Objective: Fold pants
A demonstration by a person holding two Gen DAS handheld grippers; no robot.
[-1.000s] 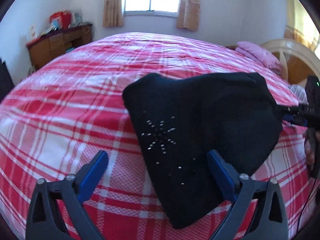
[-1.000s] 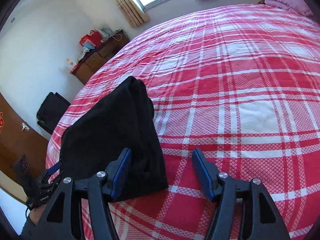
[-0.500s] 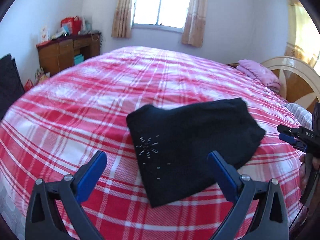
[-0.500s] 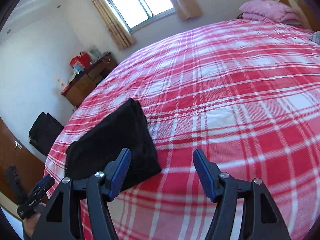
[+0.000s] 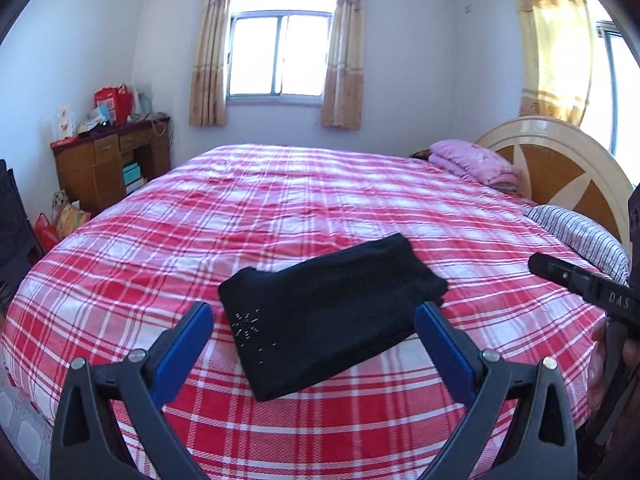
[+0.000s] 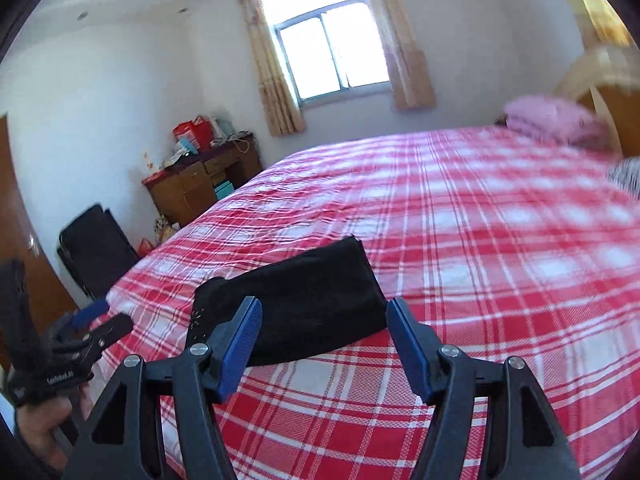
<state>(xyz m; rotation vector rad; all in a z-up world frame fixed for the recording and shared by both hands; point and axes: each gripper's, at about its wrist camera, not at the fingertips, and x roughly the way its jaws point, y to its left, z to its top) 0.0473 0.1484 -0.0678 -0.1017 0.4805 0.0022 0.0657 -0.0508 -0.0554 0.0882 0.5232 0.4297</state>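
Fingers of left gripper [image 5: 314,334] and right gripper [image 6: 324,330] were spread wide, gripping nothing. Folded black pants [image 5: 328,312] lay flat on plaid bed [image 5: 280,208], 12 o'clock of both grippers, untouched.

We are holding the right gripper [image 6: 324,344] above the near edge of the bed [image 6: 500,264], and its blue fingers [image 6: 240,346] are standing wide apart with nothing between them. The folded black pants [image 6: 304,300] are lying flat on the red checked cover, just beyond the left finger. At the far left, the left gripper [image 6: 92,326] is showing, apart from the pants, and we cannot tell how its jaws are standing.
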